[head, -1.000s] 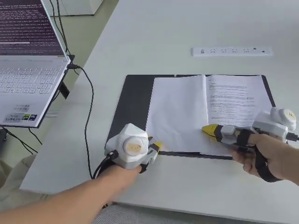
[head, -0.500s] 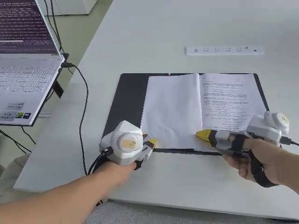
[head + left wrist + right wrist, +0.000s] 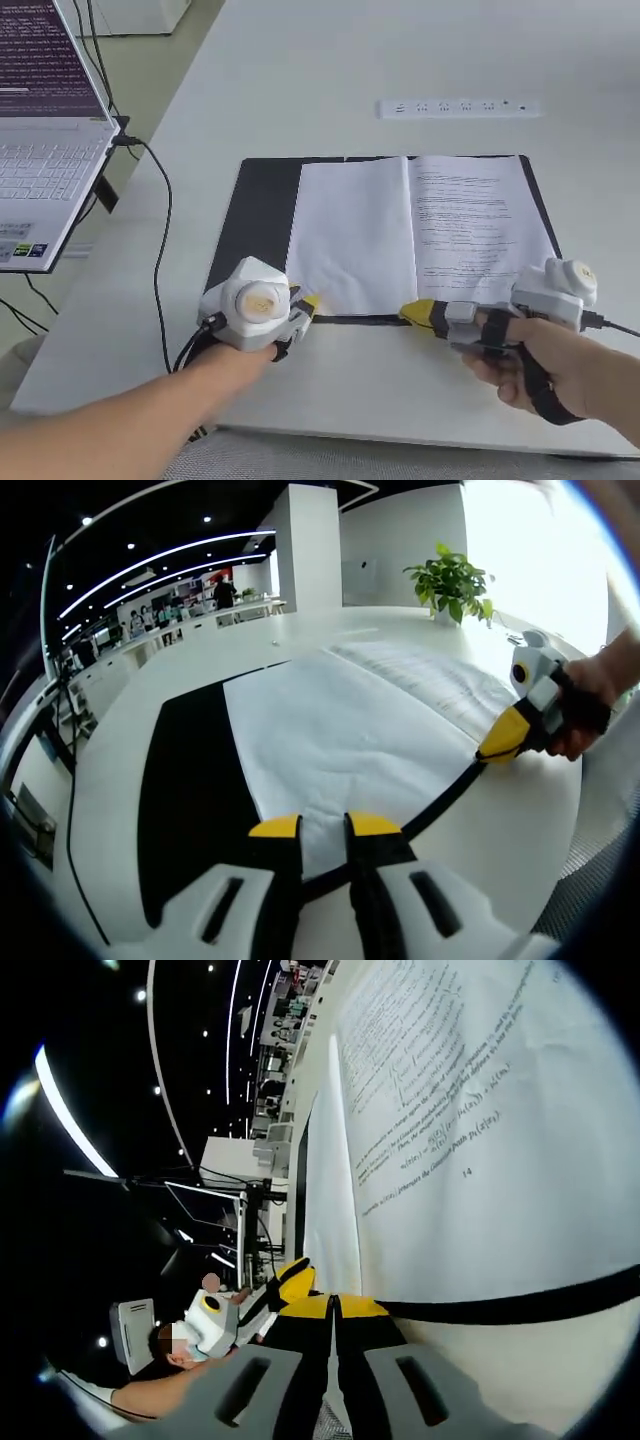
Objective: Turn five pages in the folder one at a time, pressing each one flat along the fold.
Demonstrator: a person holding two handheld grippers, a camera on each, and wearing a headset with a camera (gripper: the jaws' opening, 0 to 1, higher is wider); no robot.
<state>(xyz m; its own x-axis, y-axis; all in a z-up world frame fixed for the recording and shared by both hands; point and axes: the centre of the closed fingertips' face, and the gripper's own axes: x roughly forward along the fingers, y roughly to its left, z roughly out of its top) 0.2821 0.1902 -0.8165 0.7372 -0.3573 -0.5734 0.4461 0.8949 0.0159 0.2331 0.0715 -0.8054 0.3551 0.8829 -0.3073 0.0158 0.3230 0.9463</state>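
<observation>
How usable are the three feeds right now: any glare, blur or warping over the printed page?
Head view: even, soft light, no glare; the printed page is sharp but its text is too small to read. Left gripper view: the fisheye bows the folder, and the picture's upper right washes out white. Right gripper view: rolled sideways, text lines crisp, room behind dark.

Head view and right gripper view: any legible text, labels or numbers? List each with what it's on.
"14": page number at the foot of the printed page, right gripper view.
Body text and formulas on that page: too blurred to read.
Laptop screen: lines of light text, too small to read.
Laptop stickers: too small to read.
Power strip: no readable marking.
</observation>
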